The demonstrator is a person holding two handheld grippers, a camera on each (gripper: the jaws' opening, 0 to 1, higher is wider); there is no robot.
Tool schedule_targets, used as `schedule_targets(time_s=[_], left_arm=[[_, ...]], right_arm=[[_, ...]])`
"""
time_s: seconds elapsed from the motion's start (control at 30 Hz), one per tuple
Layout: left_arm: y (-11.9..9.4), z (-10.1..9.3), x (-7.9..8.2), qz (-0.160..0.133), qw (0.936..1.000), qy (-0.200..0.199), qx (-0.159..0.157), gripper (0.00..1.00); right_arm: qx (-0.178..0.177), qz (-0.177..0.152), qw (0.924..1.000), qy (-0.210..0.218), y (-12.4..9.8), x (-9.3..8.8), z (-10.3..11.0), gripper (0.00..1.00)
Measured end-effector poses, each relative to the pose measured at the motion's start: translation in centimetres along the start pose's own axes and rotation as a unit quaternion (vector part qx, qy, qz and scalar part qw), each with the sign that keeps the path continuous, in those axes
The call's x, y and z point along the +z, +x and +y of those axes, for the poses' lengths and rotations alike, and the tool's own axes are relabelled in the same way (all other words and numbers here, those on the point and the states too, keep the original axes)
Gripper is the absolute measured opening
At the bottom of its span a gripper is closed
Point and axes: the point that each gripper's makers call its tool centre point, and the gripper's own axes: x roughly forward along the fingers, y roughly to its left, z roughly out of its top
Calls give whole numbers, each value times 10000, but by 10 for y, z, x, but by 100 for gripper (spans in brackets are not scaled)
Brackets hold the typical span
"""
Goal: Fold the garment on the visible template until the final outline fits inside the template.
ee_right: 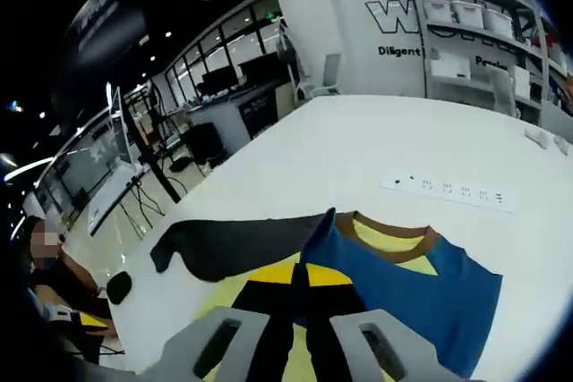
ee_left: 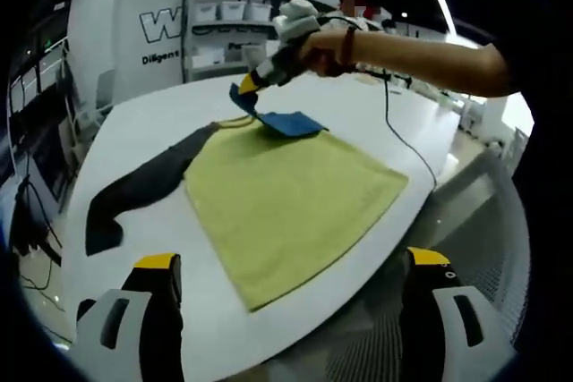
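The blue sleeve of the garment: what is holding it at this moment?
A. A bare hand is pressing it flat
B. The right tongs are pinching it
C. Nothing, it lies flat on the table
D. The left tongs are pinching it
B: the right tongs are shut on the blue sleeve and lift its edge, while the left tongs stand open at the table edge.

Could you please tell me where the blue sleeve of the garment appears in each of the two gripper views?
Left gripper view: the blue sleeve lies upper centre, folded over the far edge of the yellow-green garment body, held by the right gripper.
Right gripper view: the blue sleeve is at lower centre-right, rising from that view's own closed jaws.
Shared landmark: the dark grey sleeve stretched out across the white table.
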Motion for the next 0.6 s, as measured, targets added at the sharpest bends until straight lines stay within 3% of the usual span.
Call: schedule_targets(time_s=[0.33,0.6], left_arm=[[-1,-1,0,-21,10000,-69,29,98],[-1,-1,-2,-3,10000,-91,22,97]], right_arm=[[226,104,9993,-290,14,-5,36,0],[231,385,9972,-600,28,-31,52,0]])
